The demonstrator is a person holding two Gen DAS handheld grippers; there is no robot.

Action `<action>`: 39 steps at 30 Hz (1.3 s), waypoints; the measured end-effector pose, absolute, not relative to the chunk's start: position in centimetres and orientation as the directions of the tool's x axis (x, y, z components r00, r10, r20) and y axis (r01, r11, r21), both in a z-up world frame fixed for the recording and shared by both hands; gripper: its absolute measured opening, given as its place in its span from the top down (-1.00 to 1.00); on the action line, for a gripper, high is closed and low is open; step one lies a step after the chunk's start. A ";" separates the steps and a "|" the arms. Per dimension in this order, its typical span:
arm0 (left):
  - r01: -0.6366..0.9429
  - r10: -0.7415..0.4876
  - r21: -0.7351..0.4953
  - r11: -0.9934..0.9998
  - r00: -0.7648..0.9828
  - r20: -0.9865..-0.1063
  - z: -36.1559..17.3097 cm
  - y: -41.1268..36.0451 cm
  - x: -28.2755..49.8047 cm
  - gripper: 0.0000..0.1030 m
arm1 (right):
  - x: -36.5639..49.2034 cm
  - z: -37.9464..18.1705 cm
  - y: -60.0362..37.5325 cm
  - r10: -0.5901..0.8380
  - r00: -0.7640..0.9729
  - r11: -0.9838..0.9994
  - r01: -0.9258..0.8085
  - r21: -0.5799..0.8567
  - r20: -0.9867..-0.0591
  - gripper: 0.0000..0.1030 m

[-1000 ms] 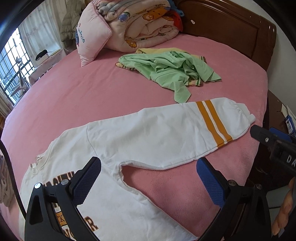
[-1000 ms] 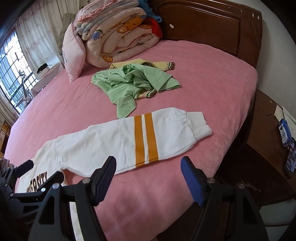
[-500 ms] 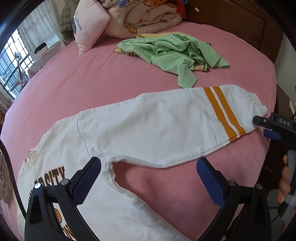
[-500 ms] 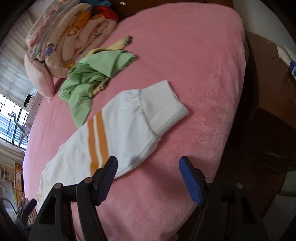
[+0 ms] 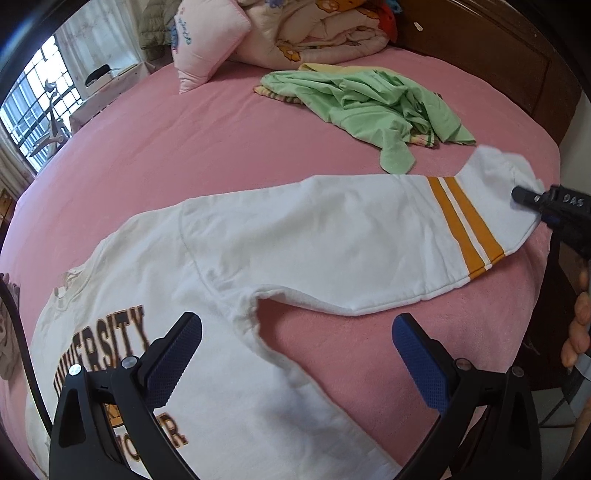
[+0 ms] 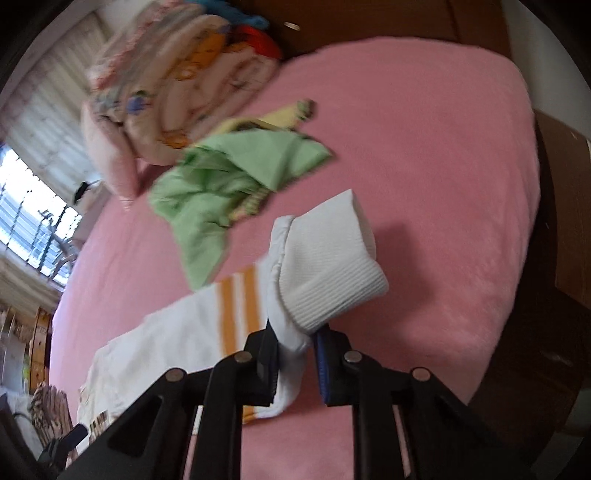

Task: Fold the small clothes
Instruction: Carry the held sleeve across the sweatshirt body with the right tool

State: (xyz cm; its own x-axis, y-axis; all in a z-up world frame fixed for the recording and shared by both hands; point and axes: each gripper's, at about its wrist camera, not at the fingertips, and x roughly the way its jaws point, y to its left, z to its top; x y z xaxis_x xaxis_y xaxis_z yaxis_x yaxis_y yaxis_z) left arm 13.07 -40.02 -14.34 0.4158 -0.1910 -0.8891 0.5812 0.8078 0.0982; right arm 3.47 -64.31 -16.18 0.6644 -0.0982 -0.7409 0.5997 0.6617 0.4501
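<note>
Pinching the ribbed cuff (image 6: 332, 284) of a white cotton sweatshirt with orange sleeve stripes (image 5: 280, 251), my right claw (image 6: 293, 354) has just closed on it; my left claw (image 5: 295, 354) hovers wide open above the armpit on the pink bed (image 5: 184, 147).

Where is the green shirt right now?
The green shirt lies crumpled on the pink bed, between the folded quilt and the white sweatshirt's striped sleeve, toward the headboard side.

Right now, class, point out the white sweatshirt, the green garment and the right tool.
white sweatshirt (image 5: 295, 240): left wrist view, mid sleeve.
green garment (image 5: 369, 103): left wrist view, crumpled middle.
right tool (image 6: 293, 354): right wrist view, between its tips, on the cuff.
</note>
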 end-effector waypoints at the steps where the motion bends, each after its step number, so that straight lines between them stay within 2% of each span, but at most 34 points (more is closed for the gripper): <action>1: 0.570 -0.190 0.099 0.816 0.425 -0.885 -13.9 -39.4 13.2 -0.99 | 3.9 -14.9 -63.5 -0.089 0.688 0.689 0.565 0.455 -0.720 0.69; 9: 0.400 -0.159 0.078 0.913 0.527 -0.835 -8.3 -28.7 15.7 -0.99 | 9.6 -4.8 -51.6 0.090 0.813 0.875 0.211 0.435 -0.575 0.69; 16: 0.153 -0.029 0.076 0.985 0.589 -0.808 -5.9 -14.3 16.8 -0.99 | 14.8 -0.4 -37.9 0.260 0.806 0.935 -0.074 0.346 -0.531 0.70; 21: 0.000 0.058 0.070 0.998 0.550 -0.833 -7.9 -4.8 16.6 -0.99 | 17.4 -1.3 -28.1 0.346 0.753 0.933 -0.217 0.286 -0.559 0.70; 28: -0.163 0.058 -0.021 0.986 0.462 -0.885 -12.2 5.8 16.0 -0.99 | 17.4 -6.8 -16.2 0.386 0.637 0.912 -0.371 0.173 -0.667 0.70; 34: -0.215 0.027 -0.074 0.974 0.432 -0.901 -14.3 8.9 15.6 -0.99 | 16.0 -12.7 -9.3 0.337 0.531 0.890 -0.449 0.079 -0.778 0.66; 37: -0.213 0.012 -0.087 0.973 0.422 -0.906 -14.8 8.7 15.7 -0.99 | 15.0 -14.2 -7.7 0.349 0.491 0.871 -0.484 0.083 -0.798 0.36; 39: -0.201 0.000 -0.092 0.975 0.416 -0.909 -14.9 8.2 15.9 -0.99 | 14.1 -14.2 -7.9 0.366 0.489 0.864 -0.495 0.094 -0.792 0.05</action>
State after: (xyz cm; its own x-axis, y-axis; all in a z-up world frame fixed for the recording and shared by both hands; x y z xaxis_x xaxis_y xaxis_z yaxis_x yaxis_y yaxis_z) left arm 15.90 8.24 -14.94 0.4164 -0.0002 -0.9092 -0.2011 0.9752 -0.0923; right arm 14.08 -7.89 -14.22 0.4889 0.3662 -0.7917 -0.4954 0.8636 0.0935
